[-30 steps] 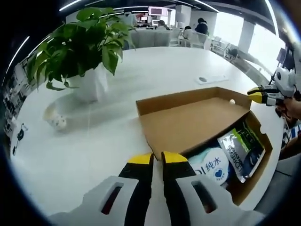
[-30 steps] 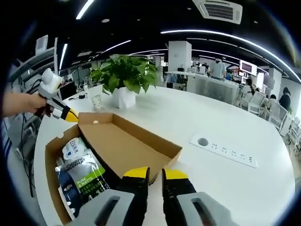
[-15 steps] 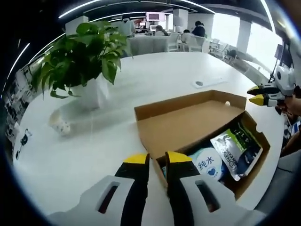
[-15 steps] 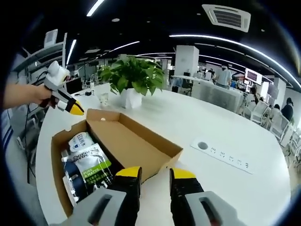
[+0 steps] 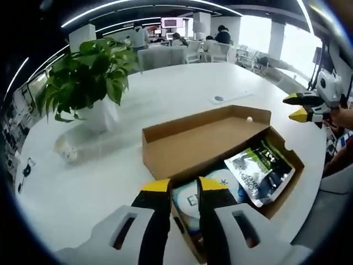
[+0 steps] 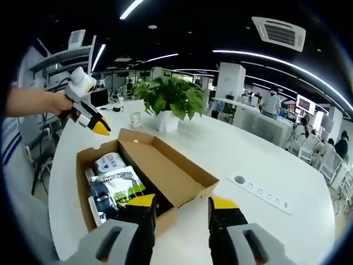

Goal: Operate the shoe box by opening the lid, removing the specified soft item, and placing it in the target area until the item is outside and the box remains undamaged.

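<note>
Standing open on the white worktop, the cardboard shoe box has its lid folded right back and lying flat beside the base, so the opening step looks done and the card shows no tear or crease that I can see. The soft packs are all inside: a green-and-white pouch on top, with a blue-and-white wipes pack next to it. Nothing has been lifted out or set down anywhere yet, so the removal and placing remain. The left tongs hover over the near end of the box, slightly parted and holding nothing. The right tongs are spread wide and empty, hanging above the box's edge. A potted plant stands well apart.
</note>
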{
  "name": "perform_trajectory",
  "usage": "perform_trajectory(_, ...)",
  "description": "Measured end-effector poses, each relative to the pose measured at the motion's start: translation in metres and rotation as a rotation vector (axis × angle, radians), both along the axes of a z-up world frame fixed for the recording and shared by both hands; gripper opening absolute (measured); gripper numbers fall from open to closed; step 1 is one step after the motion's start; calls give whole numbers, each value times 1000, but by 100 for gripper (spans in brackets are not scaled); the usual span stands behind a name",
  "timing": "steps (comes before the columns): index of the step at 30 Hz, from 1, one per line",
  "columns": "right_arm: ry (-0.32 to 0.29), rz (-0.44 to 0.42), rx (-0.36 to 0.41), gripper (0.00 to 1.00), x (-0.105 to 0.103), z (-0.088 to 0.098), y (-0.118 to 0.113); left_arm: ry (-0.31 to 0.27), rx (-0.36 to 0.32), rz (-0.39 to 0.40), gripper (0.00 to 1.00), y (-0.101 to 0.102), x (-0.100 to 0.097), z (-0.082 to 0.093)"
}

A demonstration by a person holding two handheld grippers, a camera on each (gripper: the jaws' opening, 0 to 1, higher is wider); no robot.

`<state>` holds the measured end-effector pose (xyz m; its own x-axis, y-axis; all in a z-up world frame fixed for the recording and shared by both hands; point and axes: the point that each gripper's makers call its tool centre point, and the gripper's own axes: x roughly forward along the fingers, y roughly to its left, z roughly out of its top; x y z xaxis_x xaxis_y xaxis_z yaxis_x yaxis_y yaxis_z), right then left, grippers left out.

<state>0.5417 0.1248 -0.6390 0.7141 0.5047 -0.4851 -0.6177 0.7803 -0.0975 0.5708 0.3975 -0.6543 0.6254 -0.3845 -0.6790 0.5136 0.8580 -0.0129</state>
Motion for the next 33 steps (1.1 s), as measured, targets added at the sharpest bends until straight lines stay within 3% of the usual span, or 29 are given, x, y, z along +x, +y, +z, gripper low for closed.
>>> perform_trajectory(9, -28, 59, 11, 45, -24, 7, 3, 54, -18, -28, 20, -12, -22, -6)
perform_trajectory(21, -66, 125, 15, 54, -52, 15, 7, 146, -97, -55, 26, -34, -51, -14)
perform_trajectory(33, -84, 177, 5, 60, -77, 12, 11, 244, -154, -79, 28, -64, -75, -29)
